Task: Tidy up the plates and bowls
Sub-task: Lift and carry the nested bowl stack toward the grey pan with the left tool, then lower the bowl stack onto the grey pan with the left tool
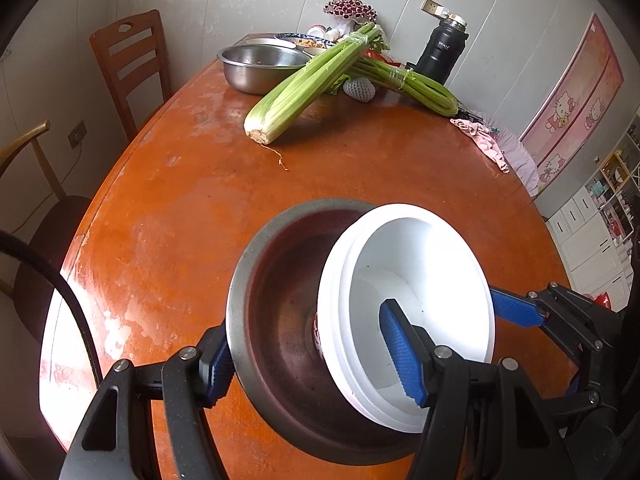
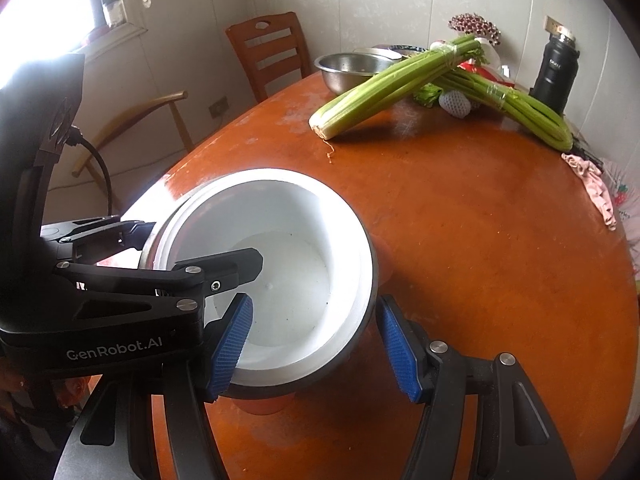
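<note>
Widest of all: the round orange desk [image 1: 200, 184], worn pale in patches. Far end crowded with a second metal basin [image 1: 256, 68], two bundles of celery [image 1: 304, 88] and a black flask [image 1: 438, 54]; near end left free, probably as working room for stacking.

Next down, at the near edge: the steel bowl [image 1: 280, 320], task piece and outer shell of the nest. Seated inside it and tipped toward the right side: the white bowl [image 1: 420, 248], not yet lying flat, likely mid-way through being settled into place.

Then the left claw [image 1: 308, 320], roughly half open. One blue pad against the outside of the steel rim, the other down inside the white bowl. Closed across both walls, by the look of it, to steady the pair.

Opposite, the right claw [image 2: 314, 302], partly open, straddling the near-right walls the same way: one pad inside the white bowl, one just beside the steel rim outside. Impossible to tell whether pressing or merely bracketing.

Hidden or unclear: the steel bowl's right wall, behind the white one in the left wrist view. Underside of the nest also unseen, so hard to say whether resting on the desk or raised. Small dishes behind the celery too blocked to name.
</note>
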Demonstrator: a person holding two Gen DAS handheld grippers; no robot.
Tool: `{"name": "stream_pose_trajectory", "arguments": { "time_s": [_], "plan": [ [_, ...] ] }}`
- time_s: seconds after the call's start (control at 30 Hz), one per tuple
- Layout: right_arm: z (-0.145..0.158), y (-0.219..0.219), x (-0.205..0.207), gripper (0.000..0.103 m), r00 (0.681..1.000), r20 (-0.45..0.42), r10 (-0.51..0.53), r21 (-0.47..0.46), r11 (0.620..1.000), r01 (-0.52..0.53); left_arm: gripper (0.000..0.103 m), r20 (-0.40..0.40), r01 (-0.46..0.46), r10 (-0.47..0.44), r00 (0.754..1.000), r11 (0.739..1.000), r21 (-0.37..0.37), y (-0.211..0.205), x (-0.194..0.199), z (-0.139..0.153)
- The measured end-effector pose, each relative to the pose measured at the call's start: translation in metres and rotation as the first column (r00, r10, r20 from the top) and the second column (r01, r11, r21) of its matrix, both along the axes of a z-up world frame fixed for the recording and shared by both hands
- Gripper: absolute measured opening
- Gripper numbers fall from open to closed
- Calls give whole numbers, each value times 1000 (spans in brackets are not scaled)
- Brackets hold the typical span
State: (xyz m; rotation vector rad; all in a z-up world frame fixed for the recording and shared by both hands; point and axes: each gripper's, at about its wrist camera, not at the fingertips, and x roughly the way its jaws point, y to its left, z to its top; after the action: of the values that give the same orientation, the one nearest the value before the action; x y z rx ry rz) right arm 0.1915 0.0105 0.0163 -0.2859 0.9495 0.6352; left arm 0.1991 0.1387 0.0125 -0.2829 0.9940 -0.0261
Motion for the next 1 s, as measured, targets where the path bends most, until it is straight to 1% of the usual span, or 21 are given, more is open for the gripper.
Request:
{"name": "stream_pose_trajectory", "arguments": {
  "time_s": [0.67, 1.0],
  "plan": [
    [-2, 0, 1, 67, 1000, -7, -15, -1, 1000, 15, 66, 5, -10, 10, 1000, 1000, 30, 2, -7, 3],
    [2, -1, 0, 67, 1000, 7, -26, 2, 1000, 26, 66, 18, -17, 16, 1000, 999, 35, 2, -11, 10]
  ]
}}
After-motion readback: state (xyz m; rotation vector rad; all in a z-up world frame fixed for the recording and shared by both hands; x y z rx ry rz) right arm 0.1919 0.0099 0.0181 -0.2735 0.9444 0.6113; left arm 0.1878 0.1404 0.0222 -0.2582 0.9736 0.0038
